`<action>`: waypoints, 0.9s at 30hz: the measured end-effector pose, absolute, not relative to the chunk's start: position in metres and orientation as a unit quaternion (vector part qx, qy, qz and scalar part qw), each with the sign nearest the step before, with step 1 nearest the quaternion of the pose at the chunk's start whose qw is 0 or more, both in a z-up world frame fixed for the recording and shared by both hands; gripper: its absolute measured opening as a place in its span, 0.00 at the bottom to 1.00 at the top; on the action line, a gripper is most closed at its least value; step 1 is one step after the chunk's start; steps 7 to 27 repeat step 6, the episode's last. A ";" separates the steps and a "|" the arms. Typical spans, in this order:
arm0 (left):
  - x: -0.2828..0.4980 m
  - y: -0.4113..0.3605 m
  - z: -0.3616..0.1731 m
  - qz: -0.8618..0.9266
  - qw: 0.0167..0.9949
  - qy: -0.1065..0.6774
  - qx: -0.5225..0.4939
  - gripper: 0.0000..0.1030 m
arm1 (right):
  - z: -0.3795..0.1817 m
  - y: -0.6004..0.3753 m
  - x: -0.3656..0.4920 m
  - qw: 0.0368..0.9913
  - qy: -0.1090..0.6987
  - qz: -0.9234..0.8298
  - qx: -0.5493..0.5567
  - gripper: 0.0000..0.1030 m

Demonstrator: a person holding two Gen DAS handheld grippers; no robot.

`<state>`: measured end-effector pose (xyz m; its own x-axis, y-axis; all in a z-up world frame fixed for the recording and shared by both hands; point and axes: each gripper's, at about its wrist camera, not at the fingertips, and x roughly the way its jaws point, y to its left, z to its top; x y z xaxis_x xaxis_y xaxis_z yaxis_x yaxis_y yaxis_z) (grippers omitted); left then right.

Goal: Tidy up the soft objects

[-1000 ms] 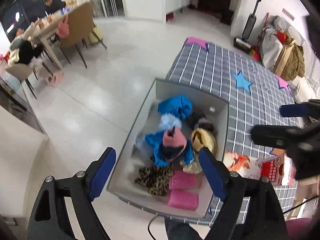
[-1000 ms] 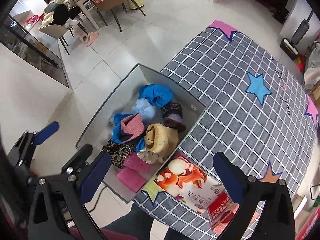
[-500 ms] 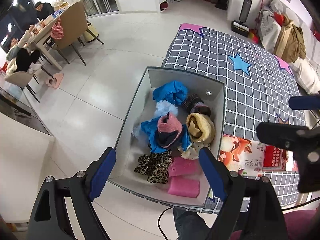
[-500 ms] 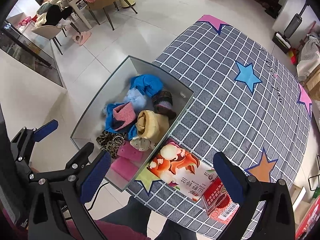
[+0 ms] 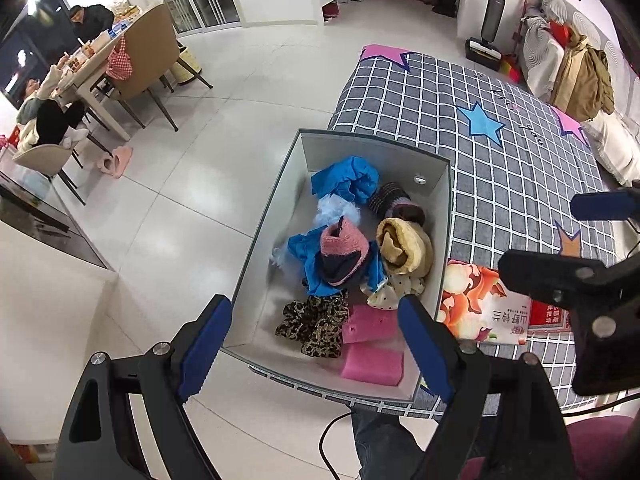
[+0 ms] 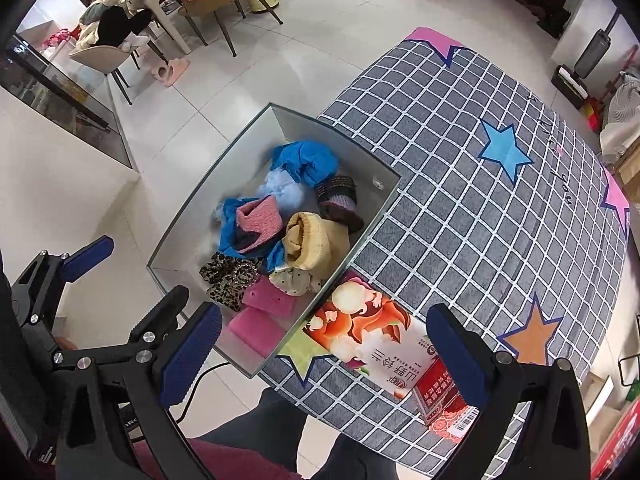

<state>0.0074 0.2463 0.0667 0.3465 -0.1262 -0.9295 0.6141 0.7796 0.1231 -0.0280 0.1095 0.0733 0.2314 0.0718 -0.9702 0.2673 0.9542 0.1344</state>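
Observation:
A grey open box (image 5: 436,168) (image 6: 384,184) sits at the edge of the checked mat, full of soft things. Inside lie a blue cloth (image 5: 348,178), a pink-and-navy knitted hat (image 5: 342,252), a yellow fleece roll (image 5: 406,246), a leopard-print scrunchie (image 5: 314,324) and two pink sponges (image 5: 372,360). My left gripper (image 5: 314,340) hangs open above the box's near end, nothing between its blue pads. Beside the box, my right gripper (image 6: 324,352) also stands open and empty, high over a printed packet (image 6: 372,332).
The grey checked mat (image 6: 500,220) with coloured stars covers the floor to the right. A red carton (image 6: 440,404) lies next to the packet. A dining table with seated people (image 5: 80,64) is far left, a vacuum cleaner (image 5: 492,20) at the back. A person's legs (image 6: 256,436) and a cable are below.
The left gripper has drawn back slightly and rolled, so the box sits more upright and central in its view. Both grippers stay open; the box's contents have not moved.

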 end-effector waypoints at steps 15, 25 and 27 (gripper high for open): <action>0.009 0.259 0.076 -0.260 0.800 0.506 0.189 0.85 | 0.072 0.109 -0.029 0.772 0.616 -0.067 0.143 1.00; 0.009 0.259 0.076 -0.260 0.800 0.506 0.189 0.85 | 0.072 0.109 -0.029 0.772 0.616 -0.067 0.143 1.00; 0.009 0.259 0.076 -0.260 0.800 0.506 0.189 0.85 | 0.072 0.109 -0.029 0.772 0.616 -0.067 0.143 1.00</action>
